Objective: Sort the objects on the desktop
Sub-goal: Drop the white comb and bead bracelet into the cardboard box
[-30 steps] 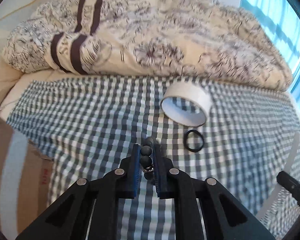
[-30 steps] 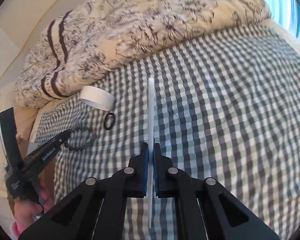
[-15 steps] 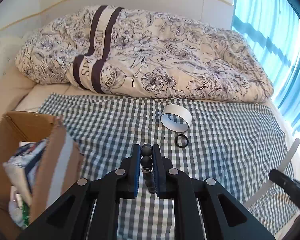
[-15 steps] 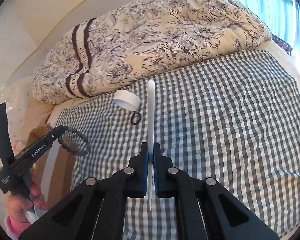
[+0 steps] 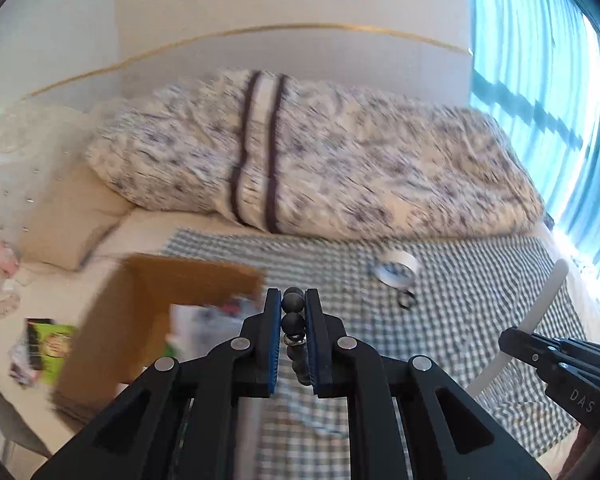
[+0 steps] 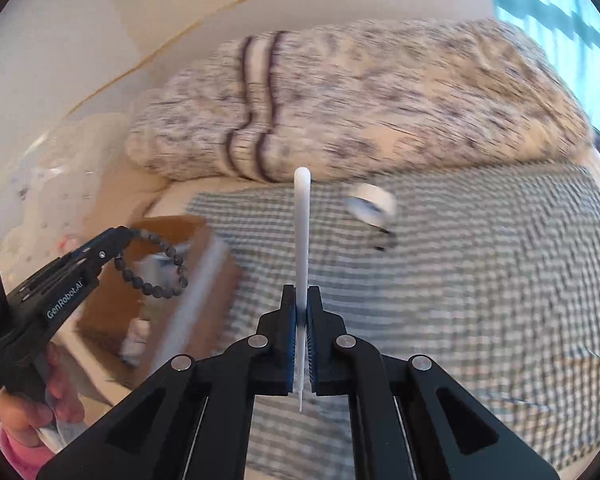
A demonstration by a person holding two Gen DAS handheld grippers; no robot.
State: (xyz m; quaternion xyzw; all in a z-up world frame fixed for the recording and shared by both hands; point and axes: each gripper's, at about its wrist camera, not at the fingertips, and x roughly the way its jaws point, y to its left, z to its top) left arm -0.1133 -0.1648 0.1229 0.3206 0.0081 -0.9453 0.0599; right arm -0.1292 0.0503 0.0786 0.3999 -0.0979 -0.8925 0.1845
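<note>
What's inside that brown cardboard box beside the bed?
The cardboard box holds pale packets or papers, with something green at one edge; blur hides what they are. Its walls and the bead bracelet cover the rest.

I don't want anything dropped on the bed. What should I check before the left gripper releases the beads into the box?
1. Left gripper shut on bead bracelet: ok.
2. Bracelet hangs free, unsnagged: ok.
3. Bracelet over the cardboard box opening: cannot tell, views blurred.
4. Right gripper shut on white stick: ok.
5. Stick clear of the box: ok.
6. Tape roll and black ring lie on the checked cloth: ok.
</note>
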